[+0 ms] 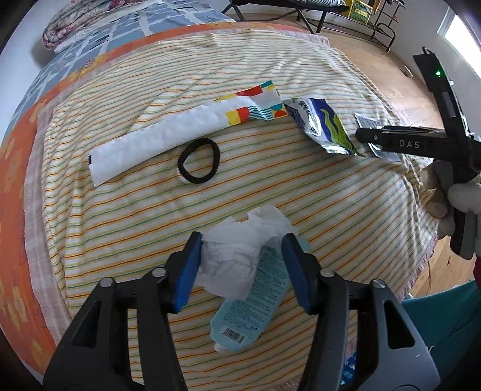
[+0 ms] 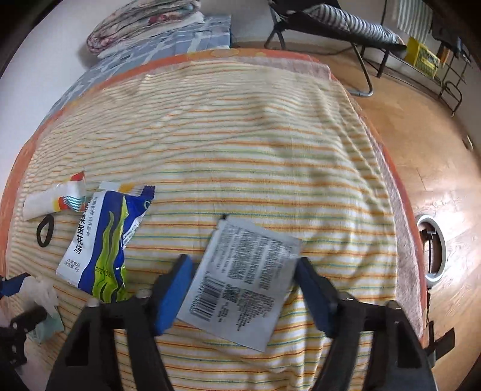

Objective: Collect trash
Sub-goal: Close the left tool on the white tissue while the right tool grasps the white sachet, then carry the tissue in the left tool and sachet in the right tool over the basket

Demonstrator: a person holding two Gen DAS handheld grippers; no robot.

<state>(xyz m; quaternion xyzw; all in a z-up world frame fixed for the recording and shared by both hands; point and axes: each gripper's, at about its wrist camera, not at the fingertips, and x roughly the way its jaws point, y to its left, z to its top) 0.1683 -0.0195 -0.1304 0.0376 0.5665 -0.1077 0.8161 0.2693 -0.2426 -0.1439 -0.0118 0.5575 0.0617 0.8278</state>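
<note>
Nearest us, our left gripper (image 1: 242, 255) has its blue pads pressed into a crumpled white tissue (image 1: 240, 246), soft and wrinkled, lying over a pale blue plastic packet (image 1: 249, 303) with a barcode. Our right gripper (image 2: 243, 288) straddles a flat grey sachet (image 2: 240, 279) of fine print; its left pad touches one edge, but we cannot tell whether it is gripped. All rest on a striped towel (image 1: 270, 168). Beyond lie a black hair tie (image 1: 198, 165), a glossy blue-and-green soup packet (image 2: 102, 240) and a long white wrapper (image 1: 168, 132) with colourful ends. Farther off, a folding chair (image 2: 345, 24) stands on wooden floor (image 2: 421, 135).
</note>
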